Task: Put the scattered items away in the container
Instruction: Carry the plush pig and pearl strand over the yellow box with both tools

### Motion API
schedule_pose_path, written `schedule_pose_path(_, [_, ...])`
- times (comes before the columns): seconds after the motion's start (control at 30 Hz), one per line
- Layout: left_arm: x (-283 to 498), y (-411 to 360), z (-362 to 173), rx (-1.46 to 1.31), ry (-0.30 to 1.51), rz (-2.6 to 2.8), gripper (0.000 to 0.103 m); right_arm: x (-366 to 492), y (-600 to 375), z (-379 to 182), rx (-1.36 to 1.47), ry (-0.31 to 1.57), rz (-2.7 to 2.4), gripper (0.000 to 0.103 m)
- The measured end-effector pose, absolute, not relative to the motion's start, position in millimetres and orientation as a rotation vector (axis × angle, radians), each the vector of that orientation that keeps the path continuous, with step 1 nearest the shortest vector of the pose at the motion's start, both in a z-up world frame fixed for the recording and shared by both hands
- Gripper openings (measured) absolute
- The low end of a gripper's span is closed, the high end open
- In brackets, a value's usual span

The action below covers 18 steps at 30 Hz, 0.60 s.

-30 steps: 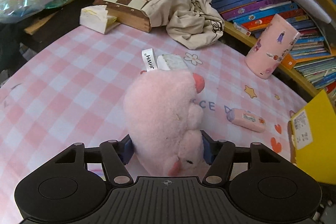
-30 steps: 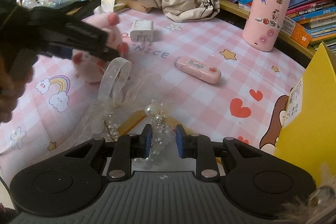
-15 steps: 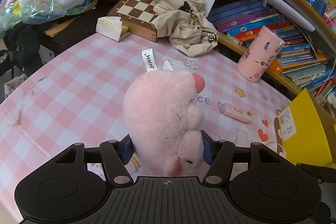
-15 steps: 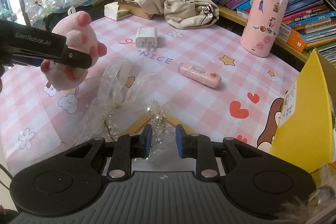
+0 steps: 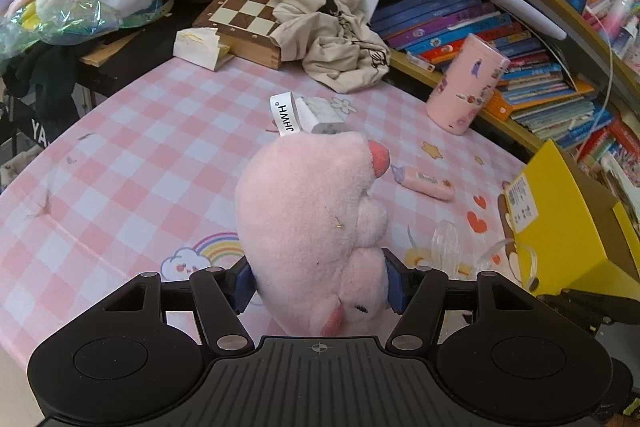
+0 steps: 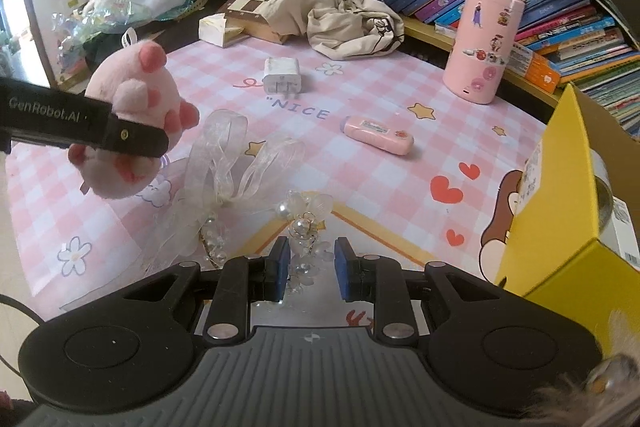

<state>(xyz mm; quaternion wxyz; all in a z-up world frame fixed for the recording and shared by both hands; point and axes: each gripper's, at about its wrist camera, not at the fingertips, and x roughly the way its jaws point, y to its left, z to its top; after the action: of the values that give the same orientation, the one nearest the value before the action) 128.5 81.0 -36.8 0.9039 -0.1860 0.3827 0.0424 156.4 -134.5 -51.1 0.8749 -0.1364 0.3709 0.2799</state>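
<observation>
The left claw (image 5: 318, 283) grips the pink plush pig (image 5: 312, 227) aloft, well left of the yellow box (image 6: 560, 211) — next, carry it over the rim — while the right claw (image 6: 308, 269) sits narrowly parted around the beaded ribbon bow (image 6: 240, 187) on the desk (image 6: 380, 187).

You have a fuzzy plush pig (image 5: 316, 227) squeezed between matt black plastic arms with blue rubbery pads (image 5: 394, 285), a sheer, glossy ribbon (image 6: 224, 155) strung with pearly beads (image 6: 300, 223), a smooth printed tablecloth (image 5: 132, 163), a glossy yellow cardboard box (image 6: 560, 195) and a polished wooden chessboard (image 5: 248, 11).
</observation>
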Motion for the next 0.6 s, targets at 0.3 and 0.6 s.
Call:
schedule_pose_path(0.3, [106.5,76.6,-28.6,-0.361,0.78,0.055,0.062,129.8,-141.5,-42.2,-0.26,0.746,0.539,0.022])
schedule_pose_path(0.6, [82.3,68.3,-20.9,-0.35,0.76,-0.002,0.062,105.6,-152.3,-33.7,-0.233,0.726,0.486,0.022])
